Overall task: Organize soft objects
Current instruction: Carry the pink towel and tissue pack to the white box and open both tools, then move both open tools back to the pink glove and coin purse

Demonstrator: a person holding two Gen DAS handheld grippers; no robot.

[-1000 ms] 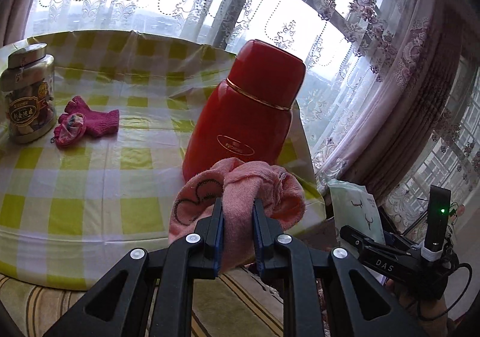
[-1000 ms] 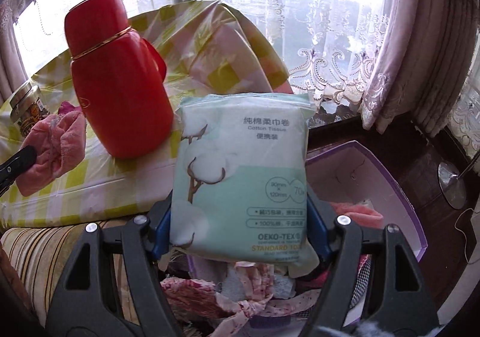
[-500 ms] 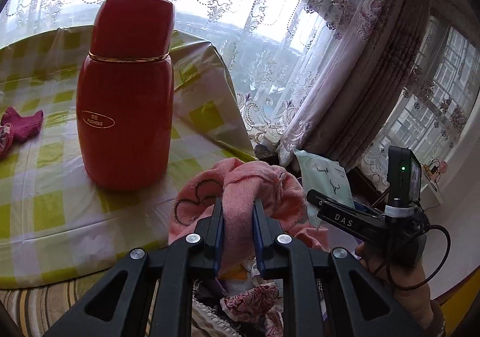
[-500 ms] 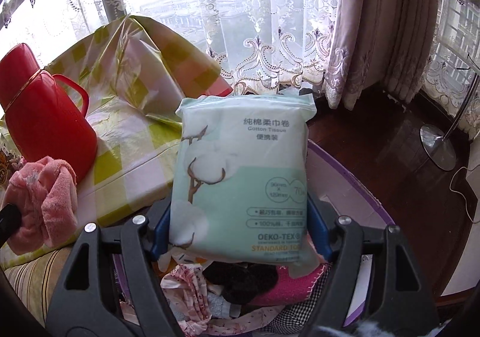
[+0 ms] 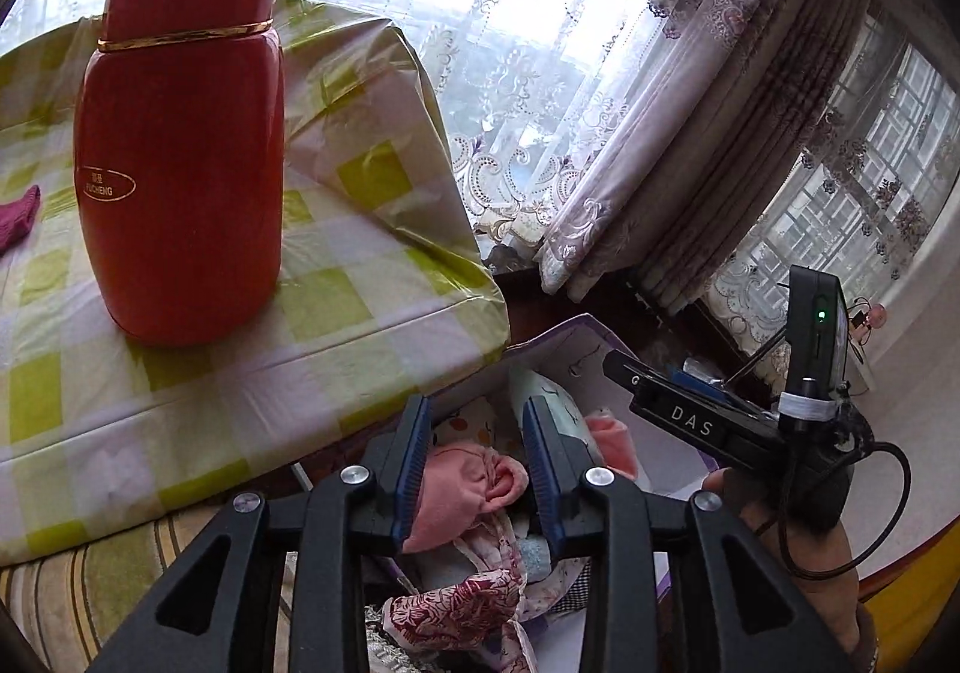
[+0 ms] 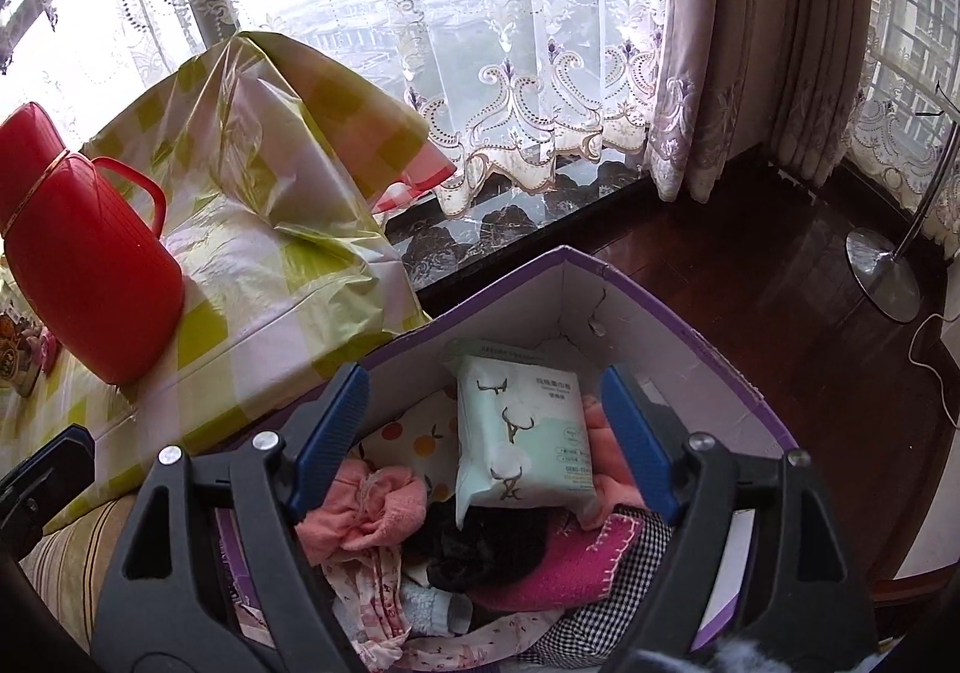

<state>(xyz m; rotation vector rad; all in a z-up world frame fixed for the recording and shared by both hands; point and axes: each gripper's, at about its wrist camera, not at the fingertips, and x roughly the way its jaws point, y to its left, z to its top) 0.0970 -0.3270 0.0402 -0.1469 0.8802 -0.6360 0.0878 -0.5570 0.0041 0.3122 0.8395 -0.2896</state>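
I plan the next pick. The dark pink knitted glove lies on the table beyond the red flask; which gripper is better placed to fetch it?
Probably the left gripper: its view shows the dark pink knitted glove beside the red flask, and its jaws are opening, releasing the pink cloth.

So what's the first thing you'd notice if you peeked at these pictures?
Probably the big red flask standing on the yellow-checked tablecloth. Then the purple-edged box on the floor beside the table, stuffed with soft things: a pale green pack of cotton tissues lies on top, with a pink cloth beside it. Lace curtains glow in the window behind.
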